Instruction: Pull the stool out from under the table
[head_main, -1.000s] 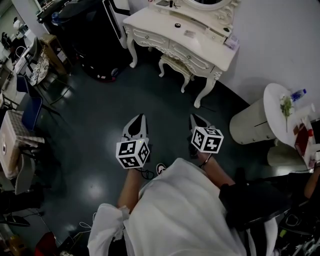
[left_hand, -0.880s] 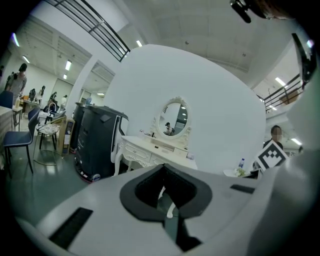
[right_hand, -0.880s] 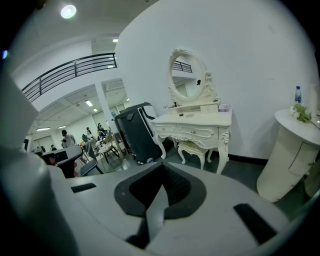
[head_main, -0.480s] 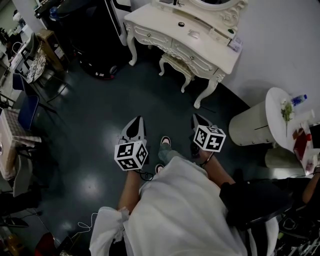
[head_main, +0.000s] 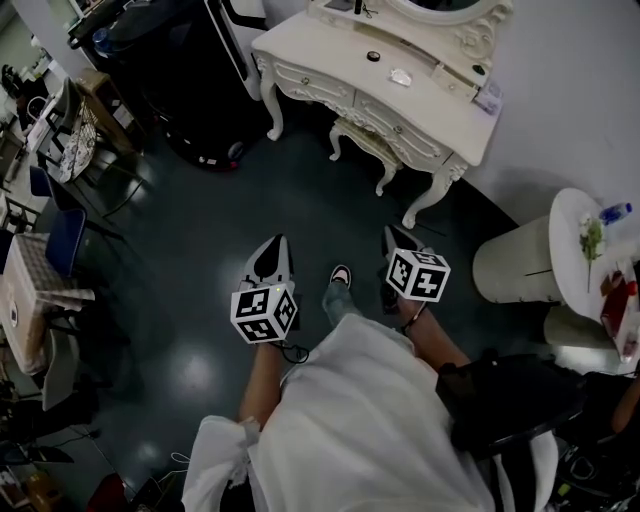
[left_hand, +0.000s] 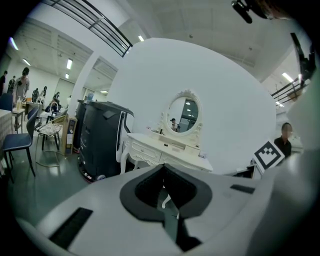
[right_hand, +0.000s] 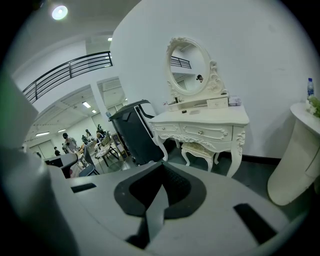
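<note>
Cream stool (head_main: 368, 142) under table (head_main: 320, 50); left gripper (head_main: 279, 242), right gripper (head_main: 393, 236) well apart, fingers (left_hand: 100, 210) closed

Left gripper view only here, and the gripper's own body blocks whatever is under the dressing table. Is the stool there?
Observer: Yes. The stool stands between the front legs of the dressing table, seat partly under the top.
Operator: Is the right gripper on it?
Observer: No. The right gripper hangs over bare floor, well short of the stool, fingers shut on nothing.
Operator: Anything to the right?
Observer: A round white side table stands right of the dressing table, by the wall.
</note>
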